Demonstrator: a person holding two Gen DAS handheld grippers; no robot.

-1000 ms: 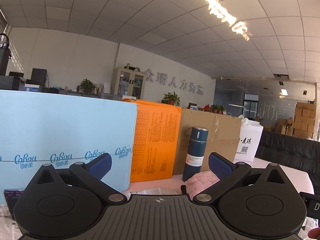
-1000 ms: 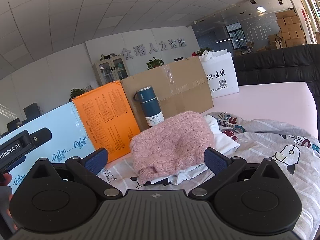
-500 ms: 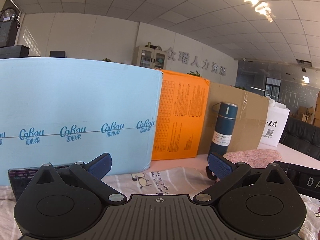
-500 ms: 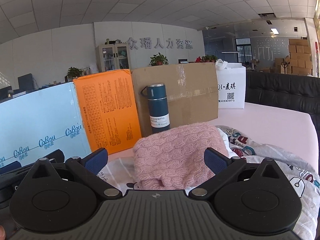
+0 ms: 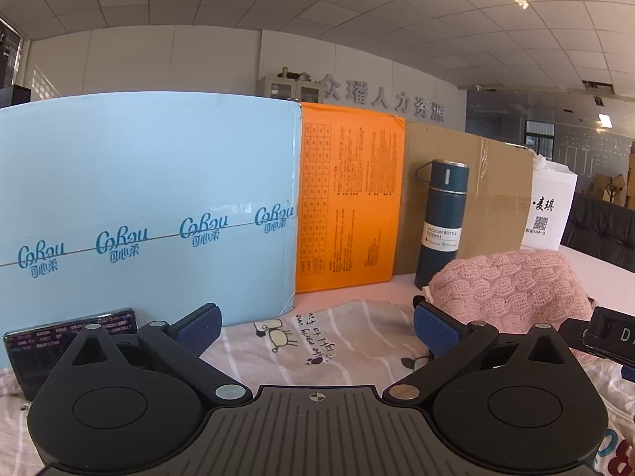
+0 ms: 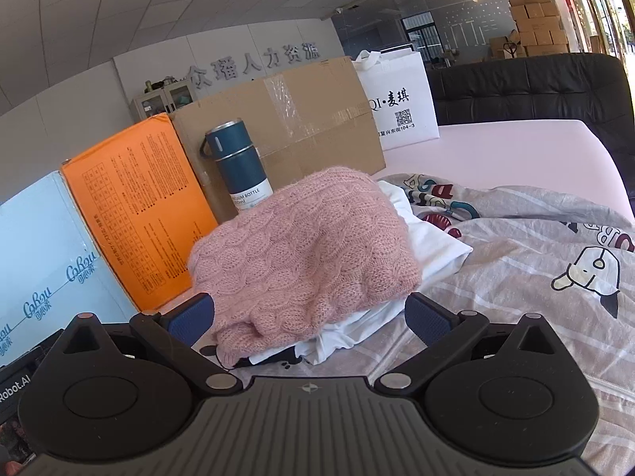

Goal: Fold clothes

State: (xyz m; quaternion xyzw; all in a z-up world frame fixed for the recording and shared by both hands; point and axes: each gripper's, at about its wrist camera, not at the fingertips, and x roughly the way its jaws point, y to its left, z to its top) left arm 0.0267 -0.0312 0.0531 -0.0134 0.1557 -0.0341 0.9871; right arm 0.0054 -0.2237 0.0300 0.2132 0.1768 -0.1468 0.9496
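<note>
A folded pink knit sweater (image 6: 305, 254) lies on top of folded white clothes (image 6: 428, 238); the stack rests on a striped grey garment with cartoon prints (image 6: 535, 277) spread over the table. My right gripper (image 6: 309, 317) is open, low and close in front of the pile, fingers either side of the sweater's near edge without touching. My left gripper (image 5: 315, 323) is open and empty above the striped garment (image 5: 317, 337), with the pink sweater (image 5: 508, 289) to its right.
A light blue carton (image 5: 147, 206), an orange box (image 5: 349, 206) and a brown carton (image 5: 488, 194) stand in a row along the back. A dark blue vacuum bottle (image 5: 440, 218) stands by the sweater. A phone (image 5: 71, 341) leans at the left. A white bag (image 6: 397, 99) and black sofa (image 6: 528, 87) are at the right.
Both grippers have dropped lower and nearer the table. The left one swung left toward the blue carton, then back right a little; the right one closed in on the pink sweater pile.
</note>
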